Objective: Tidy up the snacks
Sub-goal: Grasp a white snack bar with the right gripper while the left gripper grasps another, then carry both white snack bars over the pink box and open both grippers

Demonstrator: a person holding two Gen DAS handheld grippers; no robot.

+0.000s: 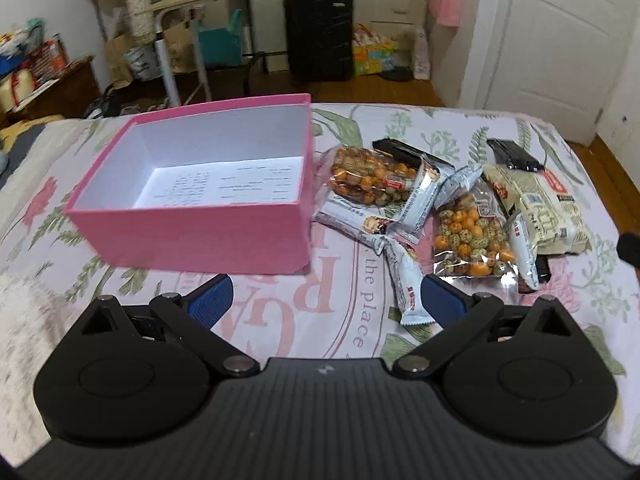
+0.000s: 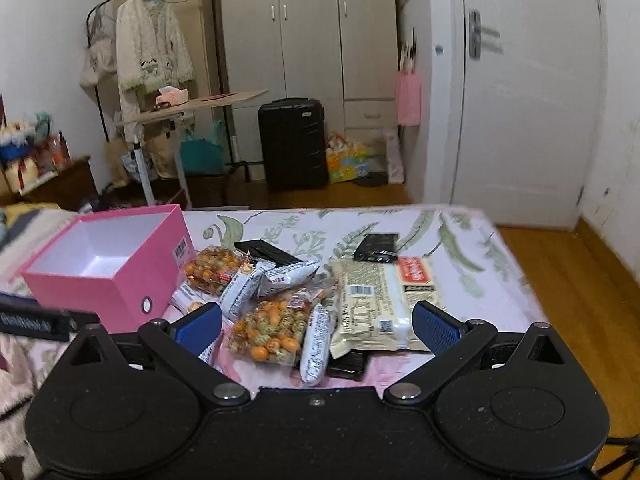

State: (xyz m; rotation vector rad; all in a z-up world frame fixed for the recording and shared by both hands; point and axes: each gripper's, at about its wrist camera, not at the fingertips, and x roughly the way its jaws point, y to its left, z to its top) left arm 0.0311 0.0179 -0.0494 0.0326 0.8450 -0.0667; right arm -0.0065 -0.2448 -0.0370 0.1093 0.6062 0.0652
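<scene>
An empty pink box [image 1: 192,236] with a white inside stands open on the flowered bedspread; it also shows in the right wrist view [image 2: 100,284]. To its right lies a pile of snacks: two clear bags of orange and green coated nuts [image 1: 472,236] [image 2: 272,328], several white bar wrappers [image 1: 408,280] [image 2: 316,340], a large cream packet [image 1: 536,204] [image 2: 380,304] and black packets [image 1: 514,154] [image 2: 378,248]. My left gripper [image 1: 326,300] is open and empty, in front of the box and pile. My right gripper [image 2: 318,322] is open and empty, just short of the pile.
The bed's far edge [image 2: 320,210] drops to a wooden floor [image 2: 568,280]. Beyond stand a black suitcase [image 2: 292,144], a small tilted table [image 2: 192,108], a clothes rack, wardrobes and a white door [image 2: 528,100]. A fluffy white blanket [image 1: 24,320] lies at the near left.
</scene>
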